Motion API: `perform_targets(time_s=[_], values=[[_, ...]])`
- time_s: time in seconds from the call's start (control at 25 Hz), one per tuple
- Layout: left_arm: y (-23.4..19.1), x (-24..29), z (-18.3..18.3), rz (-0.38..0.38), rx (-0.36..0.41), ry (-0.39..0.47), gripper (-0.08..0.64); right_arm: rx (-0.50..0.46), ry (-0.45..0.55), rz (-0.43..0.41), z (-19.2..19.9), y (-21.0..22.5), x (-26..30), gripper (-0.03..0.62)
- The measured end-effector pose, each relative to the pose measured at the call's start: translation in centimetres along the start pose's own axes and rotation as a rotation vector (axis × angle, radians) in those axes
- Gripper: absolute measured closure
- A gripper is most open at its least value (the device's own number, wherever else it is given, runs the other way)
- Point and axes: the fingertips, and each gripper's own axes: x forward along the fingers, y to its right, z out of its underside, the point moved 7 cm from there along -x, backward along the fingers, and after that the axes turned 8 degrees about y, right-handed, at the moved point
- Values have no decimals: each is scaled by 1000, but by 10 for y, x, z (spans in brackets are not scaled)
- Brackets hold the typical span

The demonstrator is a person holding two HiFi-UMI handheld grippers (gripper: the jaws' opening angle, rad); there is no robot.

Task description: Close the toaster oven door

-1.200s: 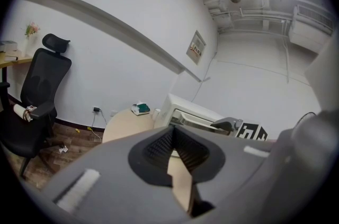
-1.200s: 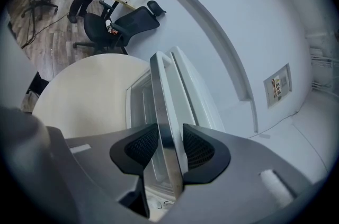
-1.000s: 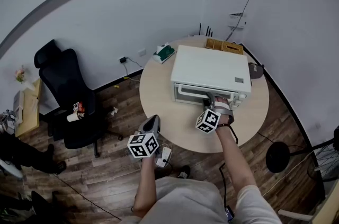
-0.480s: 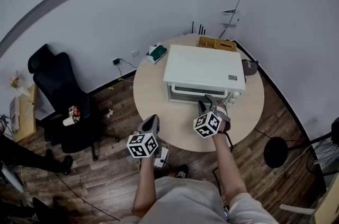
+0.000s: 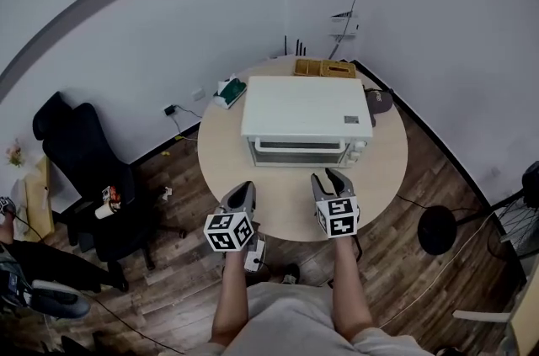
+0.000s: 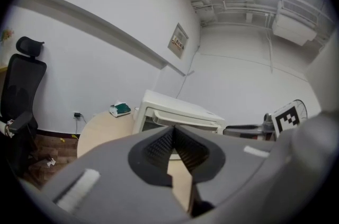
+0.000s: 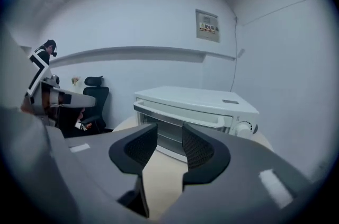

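The white toaster oven (image 5: 307,117) stands on the round beige table (image 5: 383,169), its door up against the front and the handle bar (image 5: 299,146) across the top of the door. My right gripper (image 5: 327,175) hovers over the table's near part, a short way in front of the oven, open with nothing between its fingers. In the right gripper view the oven (image 7: 196,106) lies straight ahead past the right gripper (image 7: 169,135). My left gripper (image 5: 243,188) hangs at the table's near edge, shut and empty. The left gripper view shows the oven (image 6: 177,112) beyond the left gripper (image 6: 172,132).
A green and white box (image 5: 228,92), a wooden tray (image 5: 324,67) and a dark object (image 5: 379,100) sit around the oven on the table. A black office chair (image 5: 80,156) stands at the left. A round black stand base (image 5: 435,230) is on the wood floor at the right.
My right gripper has drawn back from the oven's door handle toward the table's near edge. The left gripper has stayed where it was.
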Motion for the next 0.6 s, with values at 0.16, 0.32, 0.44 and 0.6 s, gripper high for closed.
perform_targets(time_s=[0.16, 0.32, 0.44, 0.6], values=[[10, 6, -5, 35, 28, 2, 502, 50, 22, 16, 9, 8, -17, 462], [21, 11, -3, 78, 65, -24, 503, 84, 25, 25, 17, 14, -26, 462], [23, 13, -6, 103, 48, -19, 503, 103, 36, 22, 19, 14, -29, 462], [22, 14, -7, 102, 47, -13, 503, 124, 42, 16, 22, 13, -31, 462]])
